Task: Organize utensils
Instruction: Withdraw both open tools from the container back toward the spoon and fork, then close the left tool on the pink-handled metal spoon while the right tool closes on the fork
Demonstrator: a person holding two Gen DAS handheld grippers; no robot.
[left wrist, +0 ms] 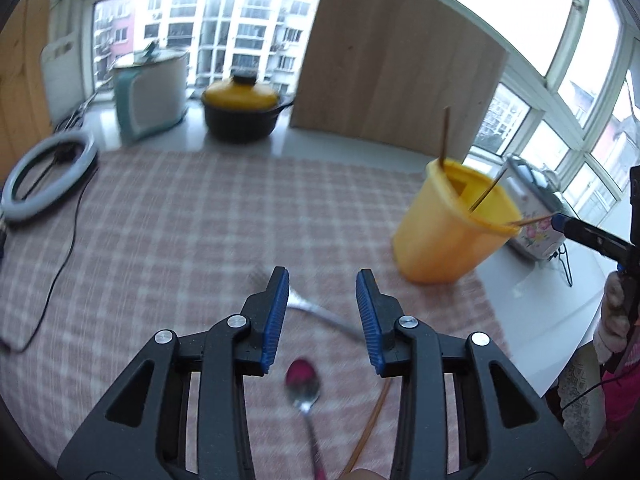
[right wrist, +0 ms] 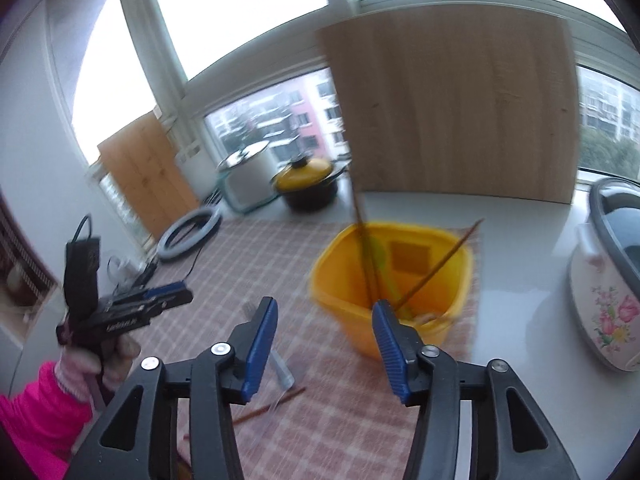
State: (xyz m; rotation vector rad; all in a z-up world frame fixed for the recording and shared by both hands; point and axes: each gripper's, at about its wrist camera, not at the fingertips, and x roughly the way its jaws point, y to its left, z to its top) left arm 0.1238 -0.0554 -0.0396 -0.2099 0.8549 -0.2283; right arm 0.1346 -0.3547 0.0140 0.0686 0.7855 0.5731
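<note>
Both claws stand spread and empty: the left gripper [left wrist: 322,292] hovers low in its frame over a blurred metal fork [left wrist: 316,310] and a shiny steel spoon [left wrist: 303,386] on the pink checked tablecloth [left wrist: 180,220]. Right of centre in the right wrist view, the right gripper [right wrist: 324,320] faces the yellow plastic utensil tub [right wrist: 400,280], which already holds thin brown chopsticks [right wrist: 440,264]. Crowding its near rim could tip the light tub, and a hurried pinch might skid the spoon.

Home kitchen, rice cooker [right wrist: 608,288], yellow-lidded pot [left wrist: 241,108], checked tablecloth [left wrist: 192,216], apartment-block windows [left wrist: 208,32]
</note>
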